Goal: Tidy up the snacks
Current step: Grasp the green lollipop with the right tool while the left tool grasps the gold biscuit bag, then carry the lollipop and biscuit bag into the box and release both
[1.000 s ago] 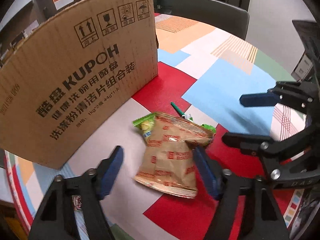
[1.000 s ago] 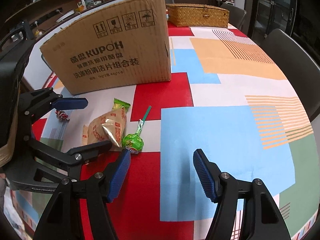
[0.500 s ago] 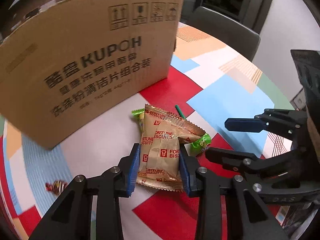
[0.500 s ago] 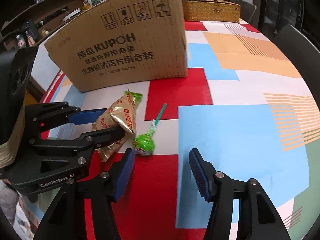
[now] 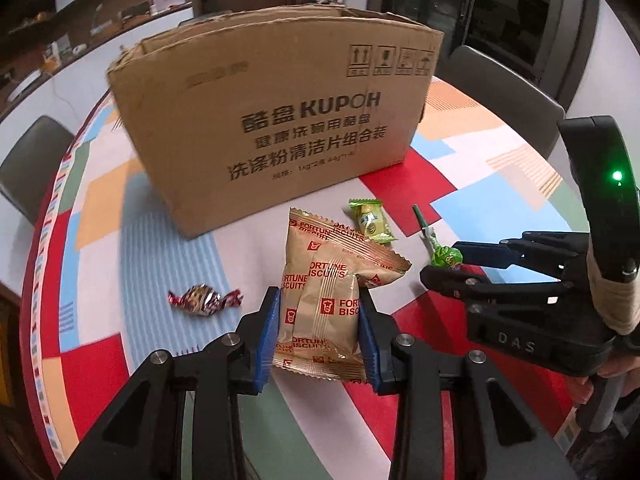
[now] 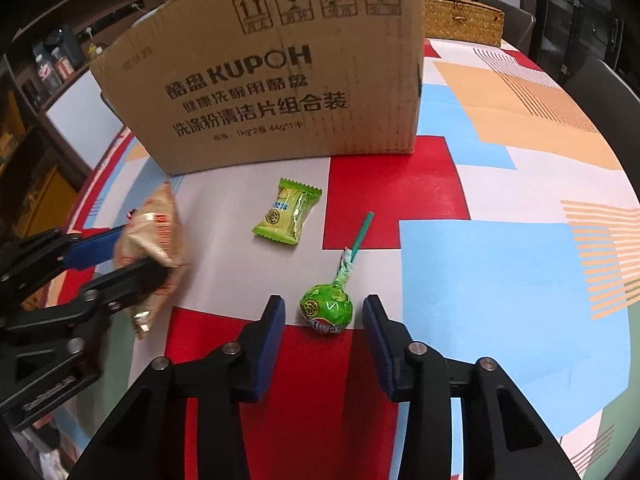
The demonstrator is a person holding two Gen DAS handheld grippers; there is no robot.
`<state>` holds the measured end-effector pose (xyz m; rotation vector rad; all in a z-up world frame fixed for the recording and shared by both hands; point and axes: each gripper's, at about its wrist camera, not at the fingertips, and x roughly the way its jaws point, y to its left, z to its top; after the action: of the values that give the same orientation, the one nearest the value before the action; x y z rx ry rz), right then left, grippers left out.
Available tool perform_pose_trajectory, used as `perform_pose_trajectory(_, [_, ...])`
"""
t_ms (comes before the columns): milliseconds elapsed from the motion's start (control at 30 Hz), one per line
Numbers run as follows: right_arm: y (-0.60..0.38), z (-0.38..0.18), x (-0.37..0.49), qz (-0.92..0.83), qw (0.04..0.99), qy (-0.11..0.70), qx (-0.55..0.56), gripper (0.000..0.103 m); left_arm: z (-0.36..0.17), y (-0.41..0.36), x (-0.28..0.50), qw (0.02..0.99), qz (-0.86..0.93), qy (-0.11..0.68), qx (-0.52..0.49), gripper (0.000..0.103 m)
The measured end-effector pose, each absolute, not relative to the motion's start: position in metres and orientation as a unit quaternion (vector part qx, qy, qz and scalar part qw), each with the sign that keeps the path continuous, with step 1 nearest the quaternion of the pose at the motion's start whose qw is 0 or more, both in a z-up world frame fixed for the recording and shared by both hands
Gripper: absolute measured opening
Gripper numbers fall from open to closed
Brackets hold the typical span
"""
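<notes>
Between the blue pads of the left gripper (image 5: 319, 330) sits a tan packet of fortune biscuits (image 5: 320, 300), clamped on both sides at its lower half, its crimped top pointing away from the gripper toward the cardboard box (image 5: 276, 120). Just left of that gripper a red foil-wrapped candy (image 5: 205, 300) lies on the patchwork tablecloth (image 5: 100, 248), apart from the fingers. Ahead of the packet and slightly right, a small green sachet (image 5: 370, 220) lies flat between the biscuits and the box, touching neither. Farther right the right gripper (image 6: 325, 326) reaches in with its fingers on either side of the round head of a green lollipop (image 6: 327, 309); its jaws have just been closing, yet a narrow gap shows on each side of the wrapped ball, so the pads do not press on it and it rests on the cloth at the edge of a red patch. The lollipop's teal stick runs away from this gripper toward the box. From the right wrist view the green sachet (image 6: 289, 217) lies ahead and to the left of the lollipop, and the left gripper (image 6: 132, 254) with its biscuit packet (image 6: 154, 240) shows blurred farther left. Behind everything stands the open-topped box (image 6: 280, 80) printed KUPOH, and beyond its right corner a woven wicker case (image 6: 460, 20) sits at the far edge of the table.
</notes>
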<state>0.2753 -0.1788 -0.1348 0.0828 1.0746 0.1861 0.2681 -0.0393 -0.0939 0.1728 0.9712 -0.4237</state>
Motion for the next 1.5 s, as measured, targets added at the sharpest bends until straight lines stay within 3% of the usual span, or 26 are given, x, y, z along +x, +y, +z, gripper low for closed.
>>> perform_pose_trajectory(167, [-0.173,-0.134,0.278,0.074,0.856,0.511,0.031,0.028,-0.091,-0.031,0.265,0.862,-0.194,0.465,0.058,0.036])
perform_pose_trajectory(533, [-0.169,-0.103,0.257,0.068,0.876,0.476,0.028,0.027,-0.057,-0.021,0.25,0.88,-0.187,0.435,0.045,0.036])
perform_pose_trajectory(867, [-0.157,-0.018,0.242,0.086,0.92,0.382,0.022,0.027,0.012,-0.013,0.254,0.91,-0.18,0.37,0.042,0.036])
perform_pose_trajectory(1167, [-0.151,0.036,0.261,0.095,0.941,0.325,0.023,0.027,0.065,-0.007,0.278,0.931,-0.166,0.323,0.047,0.036])
perform_pose_trajectory(1500, [-0.148,0.064,0.309,0.105,0.945,0.308,0.032,0.027,0.081,-0.008,0.339,0.929,-0.159,0.333,0.038,0.036])
